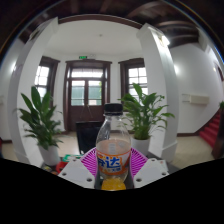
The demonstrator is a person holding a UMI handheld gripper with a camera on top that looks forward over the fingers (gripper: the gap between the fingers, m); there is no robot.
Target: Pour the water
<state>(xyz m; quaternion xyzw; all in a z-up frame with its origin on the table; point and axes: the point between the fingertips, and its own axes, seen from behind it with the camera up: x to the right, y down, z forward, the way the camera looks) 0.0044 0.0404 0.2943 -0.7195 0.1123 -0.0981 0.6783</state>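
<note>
A gripper (113,168) holds a clear plastic bottle (113,150) upright between its two fingers — jaws narrowed, pink pads (91,162) pressing both sides. Orange drink fills its base. Two potted plants (40,125) stand beyond.

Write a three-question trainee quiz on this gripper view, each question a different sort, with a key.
1. True or false: the bottle stands between the fingers of the gripper.
2. Multiple choice: what colour is the drink in the bottle? A. green B. orange C. clear
3. Fill in: beyond the bottle, a potted plant stands at either side of a dark wooden ____.

Key: 1 true; 2 B; 3 door. The pink pads sit close at both sides of the bottle's label; whether they press on it cannot be told from this view.
</note>
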